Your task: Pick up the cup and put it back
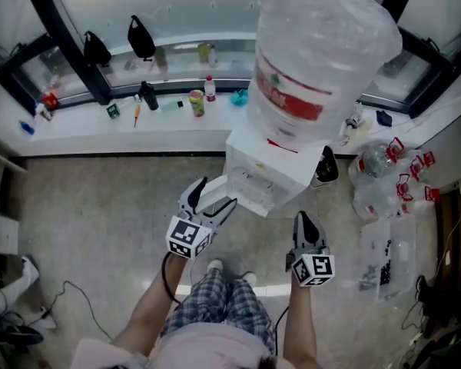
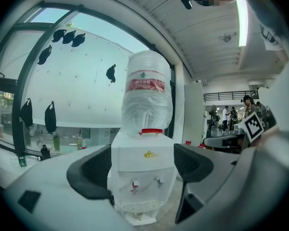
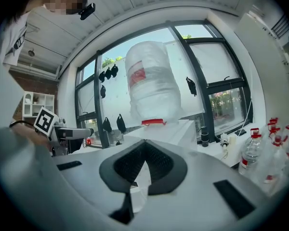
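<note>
A white water dispenser with a big wrapped bottle on top stands in front of me. My left gripper is open, level with its front; in the left gripper view the taps and drip tray show between the wide-apart fingers. A small pale thing lies at the tray; I cannot tell whether it is the cup. My right gripper hangs shut to the dispenser's right, holding nothing that I can make out. Its tips meet in front of the dispenser.
Several water bottles and spray bottles crowd the floor at the right. A window ledge behind carries small bottles and a green cup-like container. Cables lie on the floor at the left. My plaid-clad legs are below.
</note>
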`<state>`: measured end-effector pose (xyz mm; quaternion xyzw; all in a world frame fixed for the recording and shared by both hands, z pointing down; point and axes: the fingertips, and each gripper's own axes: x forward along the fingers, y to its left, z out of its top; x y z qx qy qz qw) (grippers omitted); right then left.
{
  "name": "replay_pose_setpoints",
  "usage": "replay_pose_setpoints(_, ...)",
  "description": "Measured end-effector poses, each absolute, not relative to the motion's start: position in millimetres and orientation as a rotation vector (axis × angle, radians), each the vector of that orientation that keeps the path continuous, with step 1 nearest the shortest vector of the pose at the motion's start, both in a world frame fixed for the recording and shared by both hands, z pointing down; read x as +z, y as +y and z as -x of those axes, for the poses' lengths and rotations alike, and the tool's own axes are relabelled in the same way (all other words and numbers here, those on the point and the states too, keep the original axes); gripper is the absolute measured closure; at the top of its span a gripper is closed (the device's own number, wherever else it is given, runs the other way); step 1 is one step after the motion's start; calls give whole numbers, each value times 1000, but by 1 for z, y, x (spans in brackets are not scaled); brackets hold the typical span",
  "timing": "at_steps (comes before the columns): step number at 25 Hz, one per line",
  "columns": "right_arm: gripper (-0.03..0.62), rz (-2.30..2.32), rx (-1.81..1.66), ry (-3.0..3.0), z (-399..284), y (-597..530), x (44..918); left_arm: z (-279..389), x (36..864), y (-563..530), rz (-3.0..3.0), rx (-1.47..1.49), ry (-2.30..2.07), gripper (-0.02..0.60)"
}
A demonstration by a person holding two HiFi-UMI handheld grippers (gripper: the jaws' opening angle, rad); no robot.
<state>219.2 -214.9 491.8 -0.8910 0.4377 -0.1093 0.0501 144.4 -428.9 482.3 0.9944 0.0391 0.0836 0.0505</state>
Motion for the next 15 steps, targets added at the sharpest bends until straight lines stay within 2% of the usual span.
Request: replay_pose_setpoints(15, 577, 2713, -338, 1322, -227, -215, 708, -170, 696, -417, -3069, 286, 232, 190)
